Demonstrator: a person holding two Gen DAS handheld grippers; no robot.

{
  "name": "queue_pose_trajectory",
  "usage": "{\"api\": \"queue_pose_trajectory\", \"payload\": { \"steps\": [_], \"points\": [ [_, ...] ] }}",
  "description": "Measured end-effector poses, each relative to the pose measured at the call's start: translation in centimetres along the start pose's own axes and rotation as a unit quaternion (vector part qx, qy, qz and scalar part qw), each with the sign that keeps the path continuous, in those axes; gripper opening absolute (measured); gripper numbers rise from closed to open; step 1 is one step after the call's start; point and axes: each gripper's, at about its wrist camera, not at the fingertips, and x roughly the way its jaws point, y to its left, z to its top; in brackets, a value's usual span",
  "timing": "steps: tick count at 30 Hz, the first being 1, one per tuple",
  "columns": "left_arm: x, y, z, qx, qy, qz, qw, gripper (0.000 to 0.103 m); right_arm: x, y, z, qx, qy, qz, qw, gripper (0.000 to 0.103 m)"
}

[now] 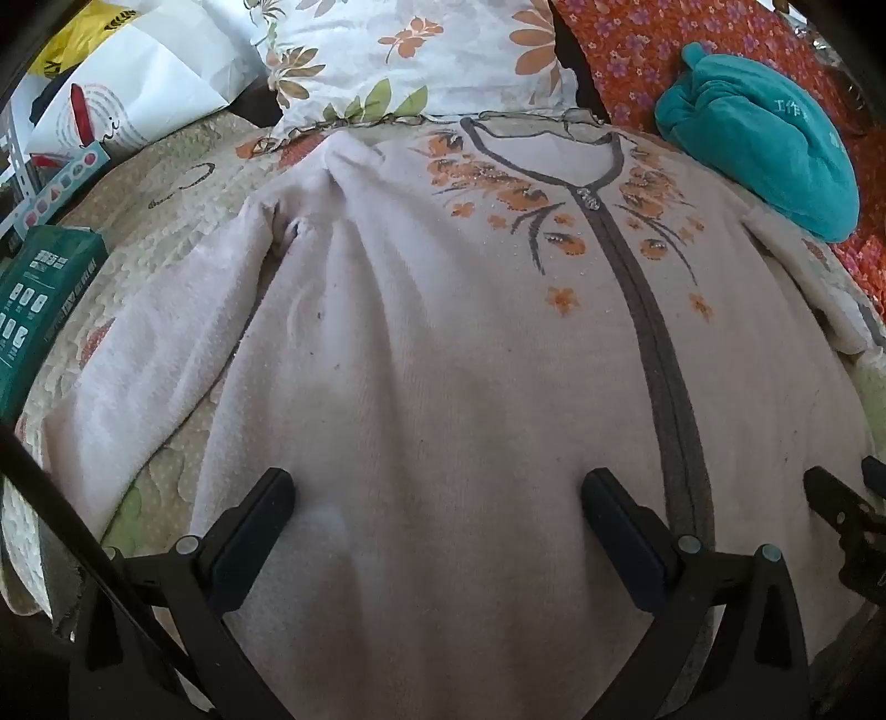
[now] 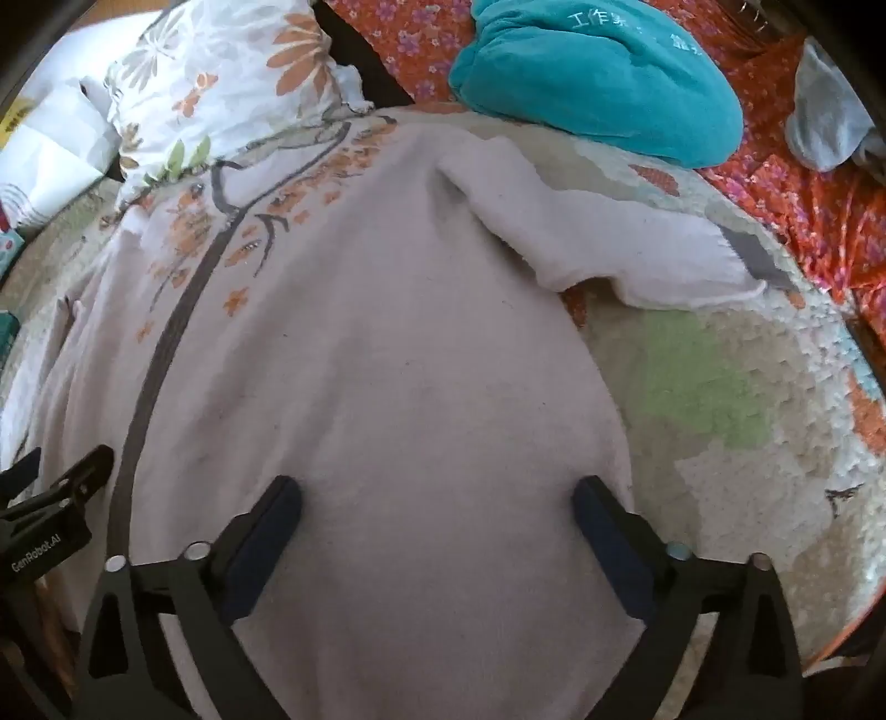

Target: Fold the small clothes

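We see the pale pink knitted cardigan with orange flowers (image 1: 498,343) spread flat on the quilted bed cover (image 2: 720,399), directly beneath both tongs. Our left tongs (image 1: 437,498) and right tongs (image 2: 437,501) gape wide, gripping nothing. Beyond the cardigan's collar lie a floral pillow (image 1: 410,50) and a teal plush bundle (image 1: 764,160).

Under your fingers (image 1: 623,531) the cardigan (image 1: 443,360) is soft, matt knit cloth, faintly fuzzy, with a smoother grey-brown band down its front and small glinting stones among the orange flowers. Its sleeve (image 2: 609,243) shows a paler, fleecier face. The quilt (image 2: 720,399) beneath the cardigan looks rough and pebbled, a stitched matt cotton. Beyond the cardigan's collar, the pillow (image 1: 410,50) is smooth printed cloth, and the teal bundle (image 1: 764,160) beside it is plush, velvety fabric. Left of the cardigan, the bag (image 1: 127,94) is crisp paper. Your fingers are matt black plastic with dull metal pins.
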Motion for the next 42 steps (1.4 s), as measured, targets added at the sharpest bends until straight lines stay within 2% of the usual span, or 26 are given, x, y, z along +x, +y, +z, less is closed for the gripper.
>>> {"api": "queue_pose_trajectory", "payload": {
  "steps": [3, 4, 5, 6, 7, 9, 11, 13, 15, 17, 19, 21, 22, 23, 25, 28, 29, 31, 32, 35, 37, 39, 42],
  "points": [
    [-0.1, 0.1, 0.1, 0.004, 0.009, -0.007, 0.9999, 0.103, -0.2, -0.4, 1.0, -0.014, 0.031, 0.019, 0.999, 0.101],
    [-0.4, 0.2, 0.2, 0.002, 0.011, -0.021, 0.9997, 0.096, -0.7, -1.0, 1.4, -0.008, 0.024, 0.031, 0.999, 0.088],
    [-0.9, 0.5, 0.2, -0.004, 0.003, -0.045, 0.9990, 0.083, -1.4, -2.2, 1.9, 0.005, 0.008, 0.042, 0.999, 0.078],
    [-1.4, 0.5, 0.4, -0.008, -0.006, -0.058, 0.9983, 0.078, -2.0, -3.9, 2.5, 0.023, -0.005, 0.043, 0.999, 0.078],
    [-2.2, 0.6, 0.6, -0.012, -0.020, -0.079, 0.9966, 0.076, -2.3, -5.5, 3.1, 0.041, -0.013, 0.034, 0.999, 0.078],
    [-3.2, 0.7, 1.0, -0.018, -0.041, -0.099, 0.9941, 0.076, -2.1, -10.3, 4.7, 0.087, -0.017, 0.003, 0.996, 0.078],
    [-3.7, 0.6, 1.4, -0.022, -0.054, -0.109, 0.9923, 0.076, -1.3, -15.9, 6.0, 0.147, -0.021, -0.027, 0.988, 0.078],
    [-3.4, 0.3, 1.6, -0.023, -0.050, -0.119, 0.9914, 0.076, -0.2, -20.3, 6.7, 0.197, -0.017, -0.047, 0.979, 0.078],
    [-2.7, 0.1, 1.8, -0.029, -0.038, -0.131, 0.9903, 0.076, 1.5, -24.9, 7.2, 0.262, -0.004, -0.042, 0.964, 0.077],
    [-2.2, 0.1, 2.1, -0.039, -0.029, -0.145, 0.9882, 0.076, 2.5, -27.1, 7.8, 0.298, -0.013, -0.019, 0.954, 0.077],
    [-2.2, 0.1, 2.1, -0.047, -0.031, -0.149, 0.9872, 0.076, 3.0, -27.6, 9.2, 0.302, -0.024, -0.017, 0.953, 0.075],
    [-2.3, 0.2, 2.3, -0.046, -0.038, -0.140, 0.9883, 0.076, 4.2, -27.5, 11.1, 0.301, -0.020, -0.019, 0.953, 0.051],
    [-2.6, 0.3, 2.5, -0.042, -0.039, -0.134, 0.9893, 0.076, 4.6, -27.8, 11.7, 0.302, -0.016, -0.021, 0.953, 0.019],
    [-2.9, 0.6, 2.6, -0.041, -0.040, -0.130, 0.9898, 0.076, 5.0, -28.5, 12.6, 0.309, -0.011, -0.016, 0.951, 0.006],
    [-4.1, 1.9, 3.5, -0.049, -0.051, -0.123, 0.9899, 0.076, 4.4, -29.6, 14.0, 0.310, -0.022, -0.018, 0.950, 0.005],
    [-6.2, 5.0, 5.5, -0.069, -0.082, -0.099, 0.9894, 0.076, 0.6, -32.8, 15.7, 0.299, -0.066, -0.087, 0.948, 0.005],
    [-6.7, 6.2, 6.3, -0.074, -0.094, -0.087, 0.9889, 0.077, -1.3, -34.8, 16.1, 0.306, -0.083, -0.125, 0.940, 0.005],
    [-7.2, 7.9, 7.8, -0.073, -0.111, -0.066, 0.9889, 0.077, -4.3, -36.7, 15.6, 0.319, -0.103, -0.170, 0.927, 0.004],
    [-7.3, 8.6, 8.4, -0.073, -0.118, -0.055, 0.9888, 0.077, -6.2, -38.1, 15.5, 0.330, -0.113, -0.198, 0.916, 0.004],
    [-7.6, 11.4, 10.4, -0.084, -0.156, -0.026, 0.9838, 0.077, -9.6, -39.6, 15.4, 0.346, -0.134, -0.206, 0.905, 0.004],
    [-7.4, 13.3, 11.3, -0.104, -0.162, -0.016, 0.9811, 0.077, -10.8, -38.3, 15.9, 0.329, -0.143, -0.207, 0.910, 0.004],
    [-7.2, 15.5, 11.9, -0.134, -0.170, -0.014, 0.9762, 0.077, -11.5, -34.8, 16.6, 0.296, -0.154, -0.187, 0.924, 0.004],
    [-6.8, 19.0, 11.8, -0.178, -0.176, 0.003, 0.9681, 0.077, -11.3, -28.2, 18.3, 0.242, -0.157, -0.119, 0.950, 0.004]
  ]
}}
